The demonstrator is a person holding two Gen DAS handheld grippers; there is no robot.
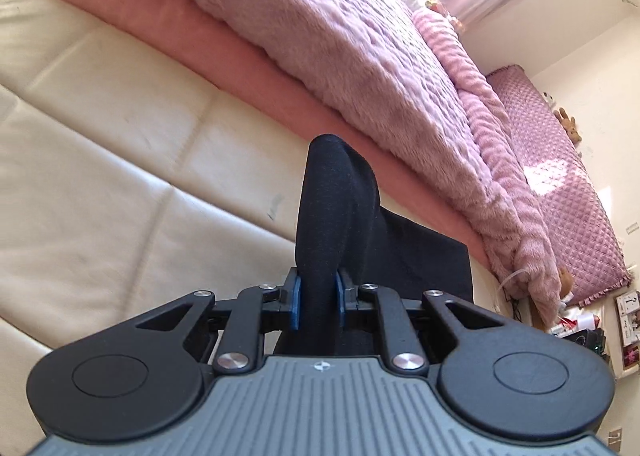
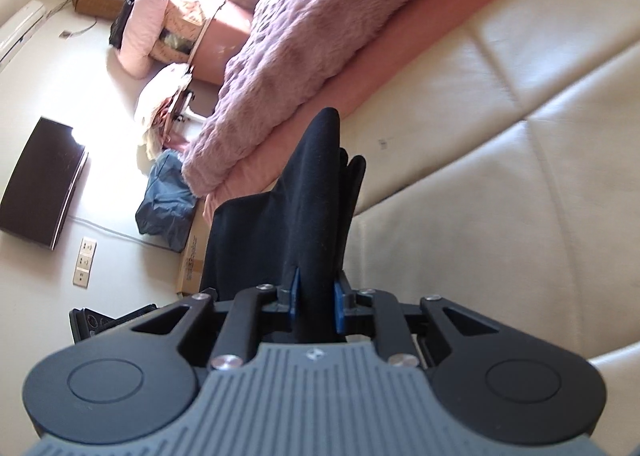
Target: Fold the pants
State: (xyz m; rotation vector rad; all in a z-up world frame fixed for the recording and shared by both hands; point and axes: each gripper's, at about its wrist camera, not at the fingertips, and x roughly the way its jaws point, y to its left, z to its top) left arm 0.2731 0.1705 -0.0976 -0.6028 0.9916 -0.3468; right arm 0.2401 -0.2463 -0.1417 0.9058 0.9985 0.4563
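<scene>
The black pants hang lifted above the cream padded surface. My left gripper is shut on a bunched fold of them, the cloth rising in a hump past the blue pads and draping off to the right. In the right wrist view, my right gripper is shut on another fold of the black pants, which stands up between the blue pads and falls away to the left. Below both grippers the rest of the pants is hidden.
A pink sheet and a fluffy mauve blanket lie along the far side of the cream surface. Beyond are a quilted pink cover, a dark screen on the wall, a blue bag and piled clutter.
</scene>
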